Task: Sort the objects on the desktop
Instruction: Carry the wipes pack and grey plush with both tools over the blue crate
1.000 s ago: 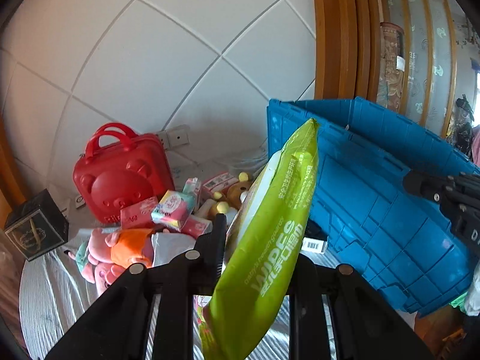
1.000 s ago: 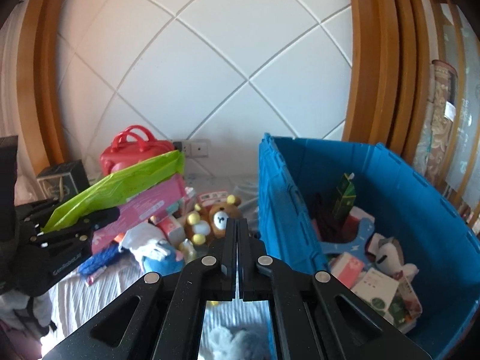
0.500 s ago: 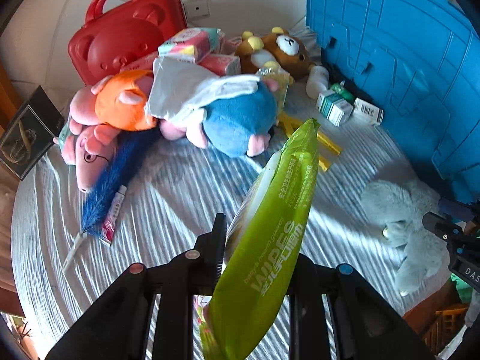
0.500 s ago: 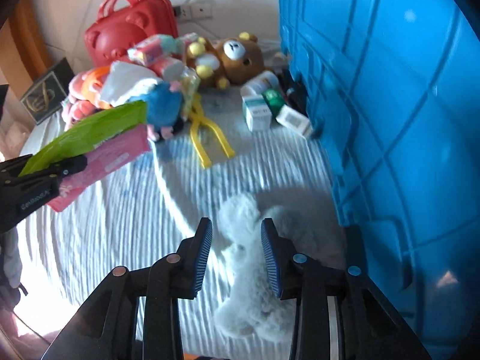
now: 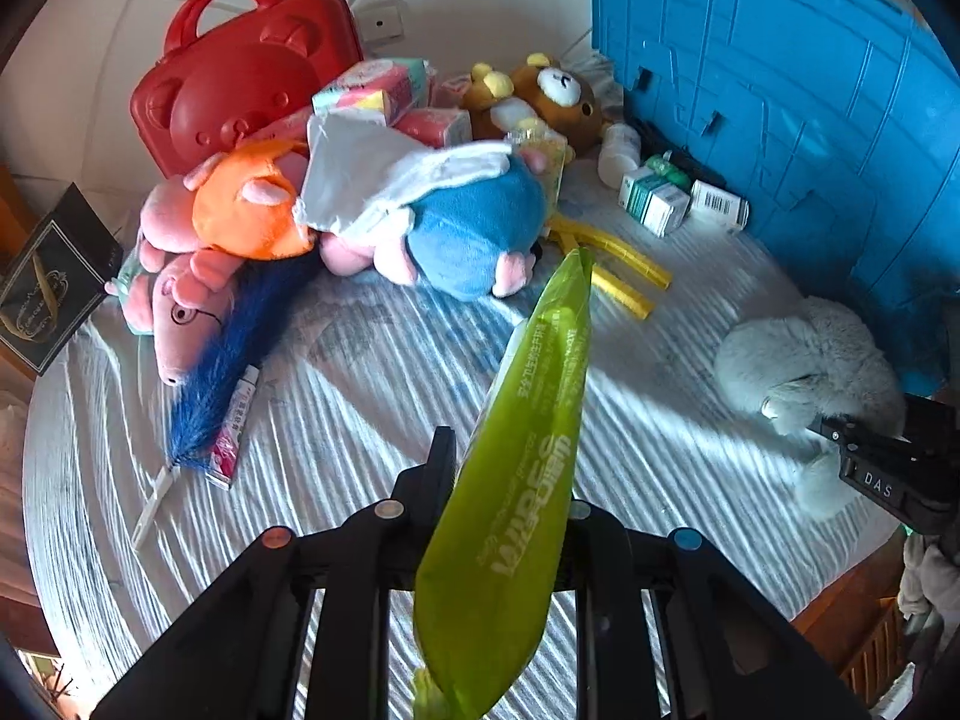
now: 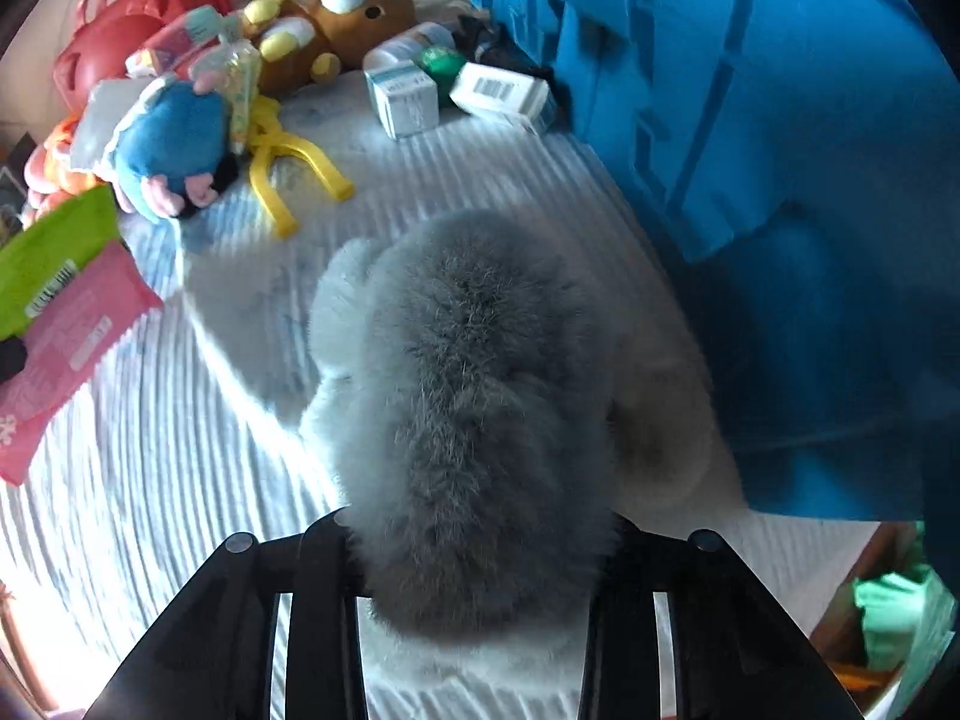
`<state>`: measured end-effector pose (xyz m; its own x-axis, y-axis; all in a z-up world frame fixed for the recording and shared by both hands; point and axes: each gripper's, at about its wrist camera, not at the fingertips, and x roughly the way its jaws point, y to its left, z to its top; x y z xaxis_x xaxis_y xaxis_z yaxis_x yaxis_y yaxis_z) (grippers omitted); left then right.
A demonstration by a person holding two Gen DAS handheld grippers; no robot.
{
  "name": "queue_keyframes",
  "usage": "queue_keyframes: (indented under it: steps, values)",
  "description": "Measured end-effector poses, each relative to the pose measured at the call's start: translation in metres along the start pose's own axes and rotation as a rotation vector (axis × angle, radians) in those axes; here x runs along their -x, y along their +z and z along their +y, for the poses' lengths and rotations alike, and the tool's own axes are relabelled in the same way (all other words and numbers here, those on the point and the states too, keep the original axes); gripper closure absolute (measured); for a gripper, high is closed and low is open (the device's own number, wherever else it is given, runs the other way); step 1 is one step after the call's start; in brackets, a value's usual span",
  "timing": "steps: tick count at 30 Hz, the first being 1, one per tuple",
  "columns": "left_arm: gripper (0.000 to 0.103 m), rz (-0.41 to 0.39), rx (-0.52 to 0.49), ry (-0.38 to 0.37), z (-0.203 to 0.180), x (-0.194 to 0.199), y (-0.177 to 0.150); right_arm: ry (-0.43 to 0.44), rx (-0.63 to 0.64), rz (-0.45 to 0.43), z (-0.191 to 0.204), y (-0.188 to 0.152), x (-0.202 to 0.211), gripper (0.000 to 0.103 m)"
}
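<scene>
Left gripper (image 5: 510, 480) clamped on green wipes pack (image 5: 516, 480), held edge-up above the table (image 5: 360, 396). Right gripper (image 6: 474, 546) down over grey plush toy (image 6: 474, 372); its jaws have just been closing, fur filling the gap, fingertips buried, so actual pad contact can't be told. Plush lies on the table just beside the blue crate (image 6: 780, 150). Beyond: yellow tongs (image 6: 282, 174), small boxes (image 6: 402, 96), blue plush (image 5: 474, 228), brown bear (image 6: 354, 6), red case (image 5: 240, 72) at the wall.

Bare striped cloth (image 5: 372, 396) mid-table, toy heap (image 5: 360, 192) behind, blue crate (image 5: 780, 120) walling the right.
</scene>
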<state>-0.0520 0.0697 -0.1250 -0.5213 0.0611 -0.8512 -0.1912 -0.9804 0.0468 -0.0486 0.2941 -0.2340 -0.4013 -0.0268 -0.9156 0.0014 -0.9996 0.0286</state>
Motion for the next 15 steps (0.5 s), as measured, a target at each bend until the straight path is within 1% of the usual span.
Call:
queue_keyframes:
  steps: [4,7,9,13,15]
  values:
    - [0.085,-0.123,0.011,-0.010,0.001,0.040,0.022,0.073,0.062,-0.123,0.020,0.018,0.055,0.070]
    - [0.085,-0.223,0.006,-0.020,-0.003,0.074,0.043,0.100,0.111,-0.253,0.031,0.036,0.108,0.071]
    - [0.085,-0.300,0.002,-0.040,-0.009,0.099,0.059,0.114,0.133,-0.339,0.034,0.048,0.144,0.071]
    - [0.085,-0.446,-0.017,-0.082,-0.030,0.146,0.095,0.135,0.133,-0.502,0.021,0.069,0.214,0.070]
    - [0.085,-0.499,-0.040,-0.111,-0.047,0.165,0.113,0.134,0.116,-0.568,0.007,0.077,0.244,0.070]
